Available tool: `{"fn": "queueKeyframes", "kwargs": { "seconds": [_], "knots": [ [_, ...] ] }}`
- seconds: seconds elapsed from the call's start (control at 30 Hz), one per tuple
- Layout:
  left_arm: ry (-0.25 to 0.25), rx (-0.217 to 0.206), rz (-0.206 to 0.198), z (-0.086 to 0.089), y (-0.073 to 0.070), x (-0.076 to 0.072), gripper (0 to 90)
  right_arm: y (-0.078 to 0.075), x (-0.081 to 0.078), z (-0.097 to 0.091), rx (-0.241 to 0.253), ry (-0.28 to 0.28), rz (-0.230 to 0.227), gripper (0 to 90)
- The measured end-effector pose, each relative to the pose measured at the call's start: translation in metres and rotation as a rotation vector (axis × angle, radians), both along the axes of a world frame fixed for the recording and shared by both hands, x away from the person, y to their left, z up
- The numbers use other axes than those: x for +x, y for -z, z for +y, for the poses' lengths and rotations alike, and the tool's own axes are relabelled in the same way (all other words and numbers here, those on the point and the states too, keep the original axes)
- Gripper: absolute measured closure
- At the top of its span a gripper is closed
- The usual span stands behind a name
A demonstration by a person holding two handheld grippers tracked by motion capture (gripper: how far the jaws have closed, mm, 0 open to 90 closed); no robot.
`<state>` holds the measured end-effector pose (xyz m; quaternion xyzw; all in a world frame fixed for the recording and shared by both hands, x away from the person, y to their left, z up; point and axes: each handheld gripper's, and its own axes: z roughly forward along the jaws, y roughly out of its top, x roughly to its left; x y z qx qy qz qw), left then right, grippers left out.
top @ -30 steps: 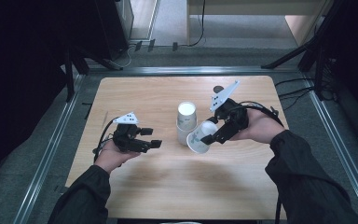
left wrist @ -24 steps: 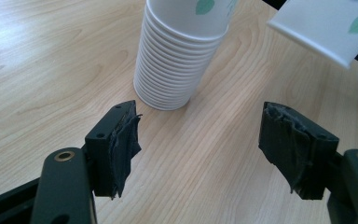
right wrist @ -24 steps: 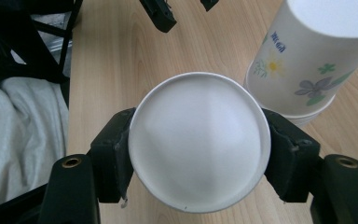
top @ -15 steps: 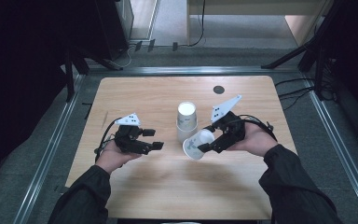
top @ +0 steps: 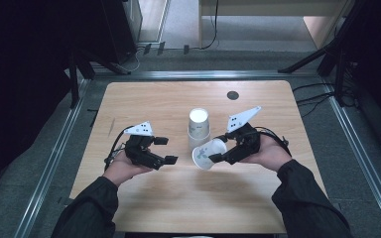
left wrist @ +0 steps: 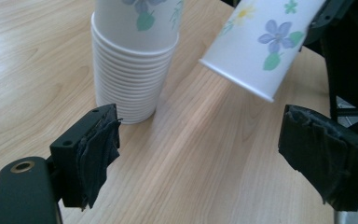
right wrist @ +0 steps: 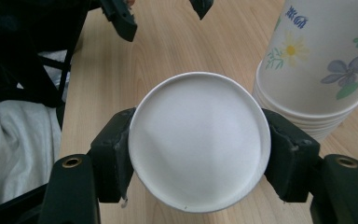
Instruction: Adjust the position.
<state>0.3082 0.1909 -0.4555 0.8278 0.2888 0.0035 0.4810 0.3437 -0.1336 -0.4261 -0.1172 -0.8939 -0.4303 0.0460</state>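
Note:
An upside-down stack of flowered white paper cups (top: 199, 126) (left wrist: 130, 70) (right wrist: 317, 70) stands mid-table. My right gripper (top: 219, 150) (right wrist: 198, 156) is shut on a single paper cup (top: 207, 154) (right wrist: 198, 140) near its base. That cup is tilted, with its mouth pointing left and down, just in front of the stack. It hangs above the wood in the left gripper view (left wrist: 261, 46). My left gripper (top: 165, 150) (left wrist: 205, 154) rests left of the cups. Its jaws have just been opening and now stand wide, with nothing between them.
The wooden table (top: 144, 99) has a small dark round mark (top: 232, 95) near its far right. Metal rails (top: 59, 148) run along the table's sides. Cables (top: 322, 94) lie on the floor to the right, and dark stands (top: 74, 74) rise at the left.
The left gripper's jaws went from shut to wide open. The right hand carried the single cup lower and nearer, away from the top of the stack.

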Motion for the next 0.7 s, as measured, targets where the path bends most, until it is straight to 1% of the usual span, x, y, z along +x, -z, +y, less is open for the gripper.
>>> {"fn": "queueKeyframes", "kwargs": {
  "seconds": [0.07, 0.17, 0.2, 0.27, 0.3, 0.33, 0.4, 0.5, 0.63, 0.7],
  "knots": [
    [0.006, -0.003, 0.0, -0.001, 0.0, 0.0, 10.5, 0.001, 0.0, 0.001, 0.011, 0.001, -0.001, 34.3],
    [0.015, -0.005, 0.005, -0.002, 0.0, -0.001, 10.5, 0.002, 0.0, 0.001, 0.023, 0.003, -0.005, 34.3],
    [0.035, -0.008, 0.005, -0.003, -0.001, -0.002, 10.6, 0.003, -0.001, 0.002, 0.03, 0.004, -0.01, 34.3],
    [0.04, -0.009, 0.001, -0.004, -0.002, -0.003, 10.8, 0.003, -0.001, 0.002, 0.036, 0.004, -0.012, 34.3],
    [0.046, -0.012, -0.002, -0.005, -0.002, -0.003, 10.9, 0.004, -0.001, 0.002, 0.054, 0.007, -0.01, 34.3],
    [0.054, -0.015, -0.005, -0.005, -0.002, -0.004, 10.9, 0.004, -0.001, 0.002, 0.054, 0.007, -0.01, 34.3],
    [0.073, -0.012, -0.015, -0.007, -0.003, -0.006, 10.9, 0.007, -0.002, 0.002, 0.072, 0.012, -0.006, 34.3],
    [0.083, -0.029, -0.006, -0.008, -0.003, -0.006, 10.9, 0.01, -0.003, 0.002, 0.097, 0.016, 0.0, 34.3],
    [0.084, -0.035, 0.002, -0.009, -0.001, -0.006, 10.6, 0.013, -0.002, 0.002, 0.143, 0.024, -0.001, 34.4],
    [0.08, -0.036, 0.005, -0.009, -0.001, -0.006, 9.8, 0.014, -0.002, 0.002, 0.151, 0.025, 0.005, 34.4]
  ]
}}
